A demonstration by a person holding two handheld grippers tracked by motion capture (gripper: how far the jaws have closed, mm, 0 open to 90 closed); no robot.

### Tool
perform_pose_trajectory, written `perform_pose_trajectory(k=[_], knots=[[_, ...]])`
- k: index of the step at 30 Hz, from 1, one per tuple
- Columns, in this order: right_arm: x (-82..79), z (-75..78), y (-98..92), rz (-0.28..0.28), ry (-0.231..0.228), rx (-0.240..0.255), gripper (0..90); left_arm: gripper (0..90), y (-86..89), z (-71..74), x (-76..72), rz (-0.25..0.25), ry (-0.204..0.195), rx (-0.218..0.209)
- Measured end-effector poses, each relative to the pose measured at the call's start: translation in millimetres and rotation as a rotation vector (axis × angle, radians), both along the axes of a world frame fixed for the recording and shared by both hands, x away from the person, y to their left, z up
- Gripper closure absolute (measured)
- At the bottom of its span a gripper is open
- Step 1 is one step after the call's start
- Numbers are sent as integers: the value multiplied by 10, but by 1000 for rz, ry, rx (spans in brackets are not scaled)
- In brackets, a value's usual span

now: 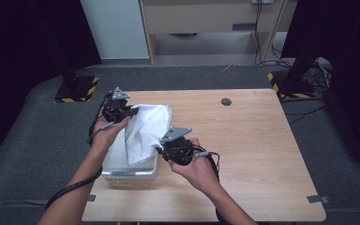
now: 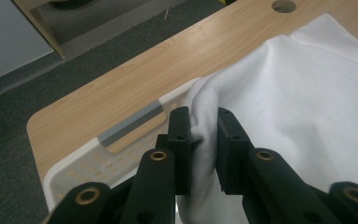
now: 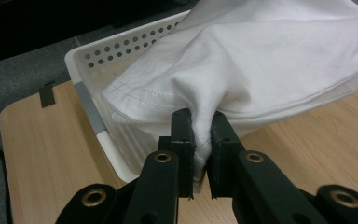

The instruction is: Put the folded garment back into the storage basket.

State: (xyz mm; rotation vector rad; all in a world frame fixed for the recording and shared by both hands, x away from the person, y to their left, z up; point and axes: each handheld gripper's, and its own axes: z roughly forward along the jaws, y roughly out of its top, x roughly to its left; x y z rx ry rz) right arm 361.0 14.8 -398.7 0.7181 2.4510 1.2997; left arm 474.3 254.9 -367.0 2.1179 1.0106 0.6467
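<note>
- The work in hand looks like lifting the white cloth point(image 1: 144, 131) out of the white perforated basket point(image 1: 130, 174), which stands at the left side of the tabletop point(image 1: 243, 154); the cloth hangs between the two claws, draped over the basket's right rim and partly above it.
- To do it well, I would raise both hands together and keep them level, so the fabric comes free of the rim without dragging the light basket along (it may tip or slide if the cloth snags).
- Spreading the hands gently apart should take out the slack before the cloth is laid down; pulling hard risks the fold slipping from a grip.
- The left claw point(image 2: 204, 140) is clenched on a bunched fold of the cloth, its jaws nearly together with fabric pinched between.
- The right claw point(image 3: 201, 140) is likewise clamped on the cloth, near a stitched hem, just beside the basket wall.
</note>
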Motion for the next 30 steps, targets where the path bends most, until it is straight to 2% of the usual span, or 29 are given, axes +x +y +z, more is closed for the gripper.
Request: perform_pose_trajectory(k=[30], knots=[[23,-76,233,12,11,-2,829,787,192,33,-16,15,-7,24]])
